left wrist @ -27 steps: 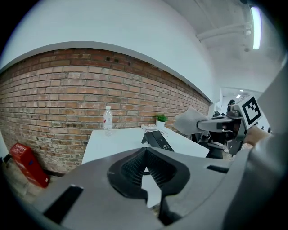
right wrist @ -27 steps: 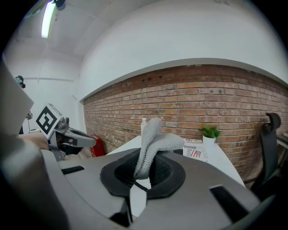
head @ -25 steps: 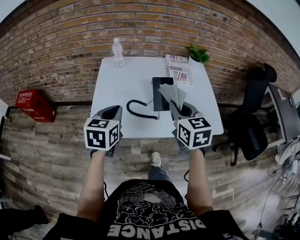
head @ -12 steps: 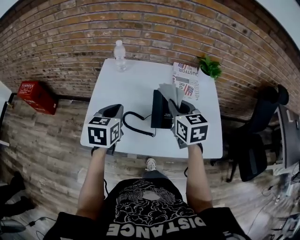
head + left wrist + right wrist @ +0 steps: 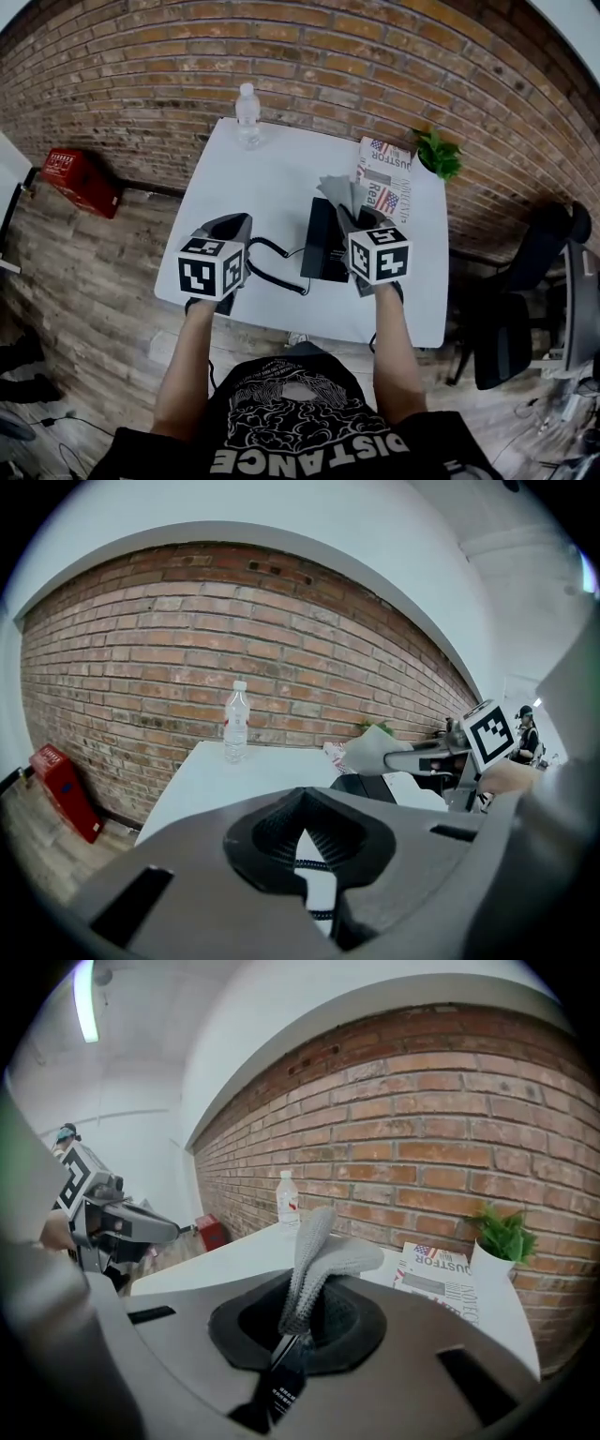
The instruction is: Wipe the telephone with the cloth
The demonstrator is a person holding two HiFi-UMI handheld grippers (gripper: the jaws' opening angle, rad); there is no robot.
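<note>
R claw (image 5: 361, 217) is clamped on one end of the grey cloth (image 5: 342, 190), loose fold flopping up toward 12 o'clock, right above the black telephone (image 5: 323, 246), which sits mid-table (image 5: 253, 178), a bit to the 3 o'clock side. L claw (image 5: 232, 223) is together w/ nothing in it, off at the phone's 9 o'clock near the coiled cord (image 5: 272, 255). Nothing braces the phone, so I reckon a hard stroke could shove it toward the 6 o'clock edge. The pinch on the cloth also looks small, so it may slip out, or bare claw tips could scrape the phone, and the cord could snag.
</note>
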